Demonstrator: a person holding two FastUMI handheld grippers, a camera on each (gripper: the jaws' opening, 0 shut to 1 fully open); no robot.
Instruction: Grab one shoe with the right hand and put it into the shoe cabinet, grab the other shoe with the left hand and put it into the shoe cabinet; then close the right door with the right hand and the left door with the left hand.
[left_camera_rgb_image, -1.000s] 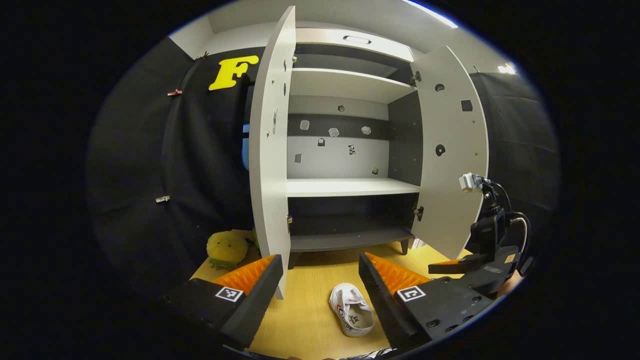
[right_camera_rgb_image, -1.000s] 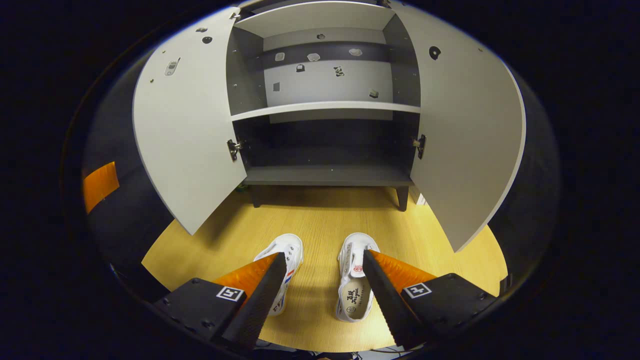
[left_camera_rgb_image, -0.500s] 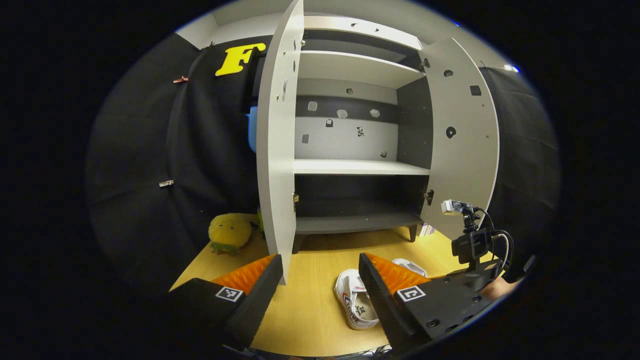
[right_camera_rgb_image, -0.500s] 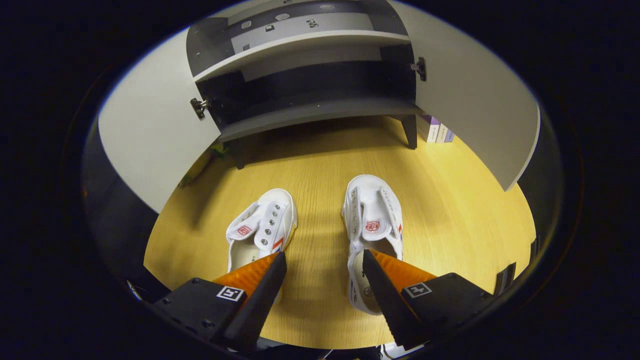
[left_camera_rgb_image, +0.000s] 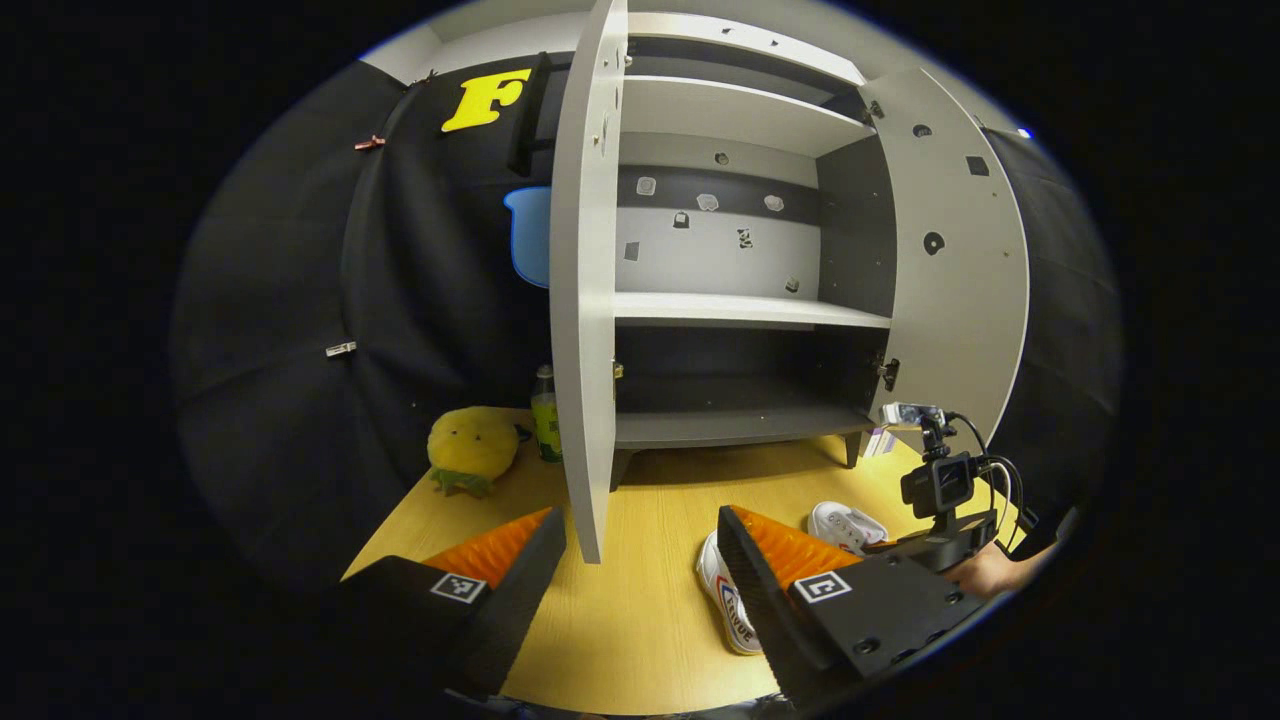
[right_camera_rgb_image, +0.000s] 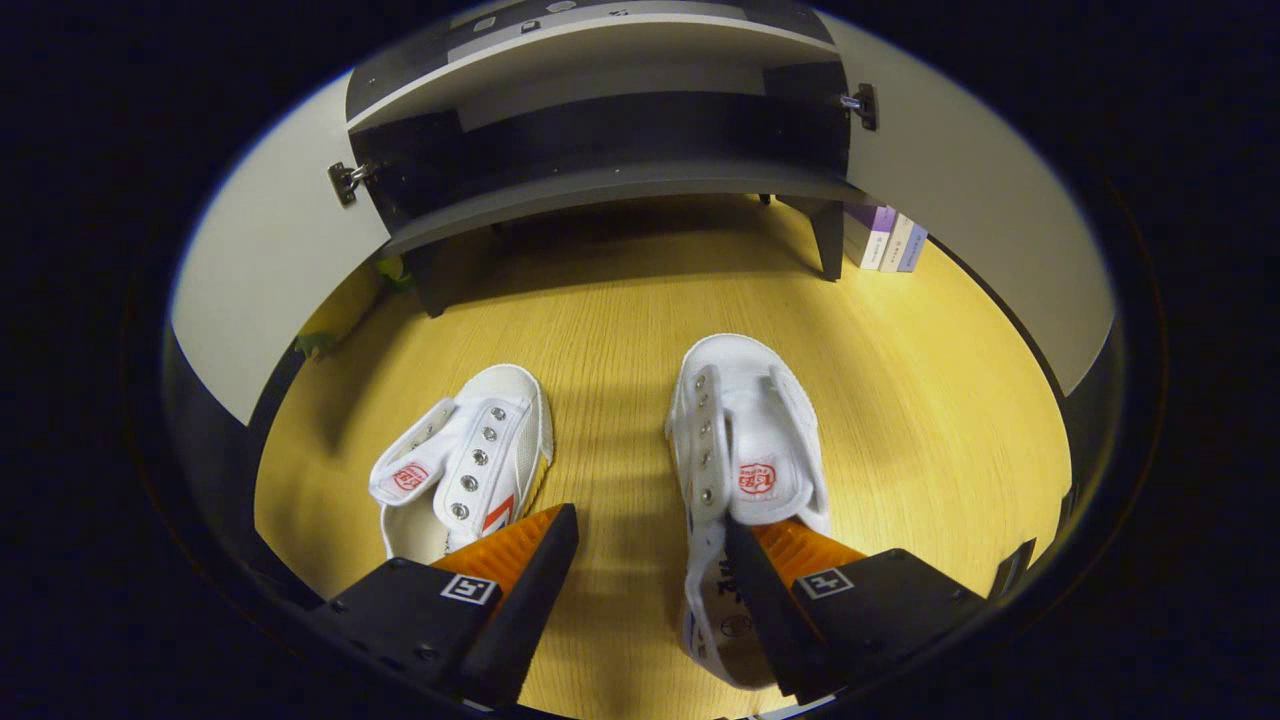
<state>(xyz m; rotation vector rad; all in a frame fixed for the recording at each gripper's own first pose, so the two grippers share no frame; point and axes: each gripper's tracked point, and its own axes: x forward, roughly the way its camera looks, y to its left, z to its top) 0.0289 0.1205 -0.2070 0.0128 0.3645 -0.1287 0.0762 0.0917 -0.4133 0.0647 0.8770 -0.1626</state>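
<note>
Lowered right tongs (right_camera_rgb_image: 645, 565) now hang spread over right shoe (right_camera_rgb_image: 745, 440).

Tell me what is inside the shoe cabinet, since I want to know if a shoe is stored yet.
The shoe cabinet has bare shelves, with small marks on its back panel. Both shoes sit on the floor, right shoe and left shoe. The left door hides a strip inside.

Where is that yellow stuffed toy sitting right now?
In the left gripper view, the yellow plush toy sits on the wooden floor at far left, beside a green bottle near the cabinet's open left door.
</note>
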